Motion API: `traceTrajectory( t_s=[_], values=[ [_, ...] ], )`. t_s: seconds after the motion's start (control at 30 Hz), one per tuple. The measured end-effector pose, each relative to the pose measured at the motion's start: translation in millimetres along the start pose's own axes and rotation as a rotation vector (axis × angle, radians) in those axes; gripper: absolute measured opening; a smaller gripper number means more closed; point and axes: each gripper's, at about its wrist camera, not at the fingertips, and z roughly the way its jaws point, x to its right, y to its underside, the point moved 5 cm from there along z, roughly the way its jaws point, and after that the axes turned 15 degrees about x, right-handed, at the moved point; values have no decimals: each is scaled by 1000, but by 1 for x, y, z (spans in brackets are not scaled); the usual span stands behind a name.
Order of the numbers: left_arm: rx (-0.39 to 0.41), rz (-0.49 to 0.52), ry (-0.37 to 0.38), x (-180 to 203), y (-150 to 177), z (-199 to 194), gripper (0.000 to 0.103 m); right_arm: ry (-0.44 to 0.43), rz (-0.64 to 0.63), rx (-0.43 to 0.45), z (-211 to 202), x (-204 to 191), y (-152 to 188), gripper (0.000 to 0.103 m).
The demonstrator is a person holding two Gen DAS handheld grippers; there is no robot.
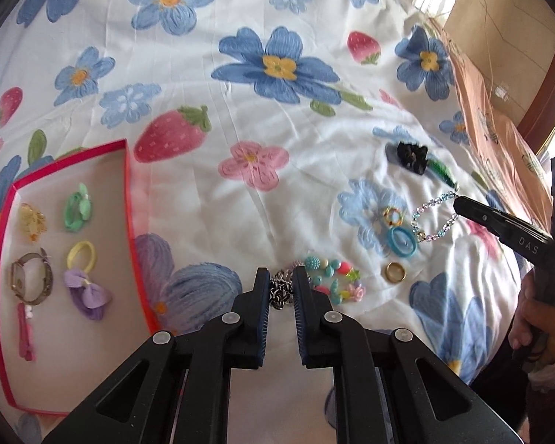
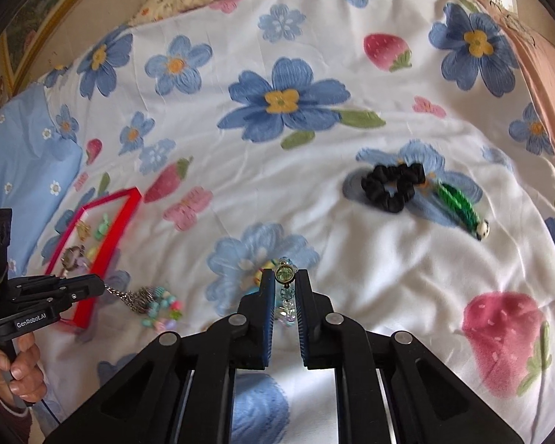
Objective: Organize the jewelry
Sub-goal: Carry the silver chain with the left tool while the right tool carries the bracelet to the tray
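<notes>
My left gripper (image 1: pixel 282 280) is shut on a silver chain (image 1: pixel 280 293), which hangs from its tips just above the bedsheet; the right wrist view shows the same left gripper (image 2: pixel 100 287) with the silver chain (image 2: pixel 135 298) dangling. My right gripper (image 2: pixel 285 277) is shut on a clear-and-blue bead bracelet (image 2: pixel 285 273) with a small green dial. Seen from the left wrist, the right gripper (image 1: pixel 458 201) pinches one end of that bead bracelet (image 1: pixel 431 222), whose loop trails down to the sheet. A red-rimmed tray (image 1: pixel 128 185) lies at the left.
The tray holds a green hair tie (image 1: pixel 77 211), a yellow clip (image 1: pixel 32 221), a watch (image 1: pixel 31 277), a purple bow tie (image 1: pixel 87 290) and a pink clip (image 1: pixel 26 333). On the flowered sheet lie a colourful bead bracelet (image 1: pixel 333 281), a gold ring (image 1: pixel 396 272), a blue ring (image 1: pixel 401 242), a black scrunchie (image 2: pixel 392 185) and a green clip (image 2: pixel 458 207).
</notes>
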Motion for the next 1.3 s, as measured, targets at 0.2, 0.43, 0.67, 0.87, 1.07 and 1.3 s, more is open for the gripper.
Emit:
traceTrajectory(
  t_s=[0.2, 0.43, 0.67, 0.87, 1.07, 1.3],
  values=[
    [78, -2, -2, -5, -15, -44, 11, -49, -7, 56, -16, -21, -22, 10],
    [152, -13, -17, -17, -27, -90, 11, -144, -9, 76, -23, -55, -35, 10],
    [190, -35, -62, -43, -24, -127, 11, -260, -24, 53, -14, -104, -34, 10],
    [198, -76, -124, -72, -13, -154, 11, -361, -43, 13, -2, -153, -23, 10],
    [197, -119, -196, -101, -4, -171, 11, -461, -80, -34, 10, -206, -9, 10],
    [183, -167, -248, -127, 8, -177, 11, -553, -106, -82, 21, -258, 6, 10]
  ],
)
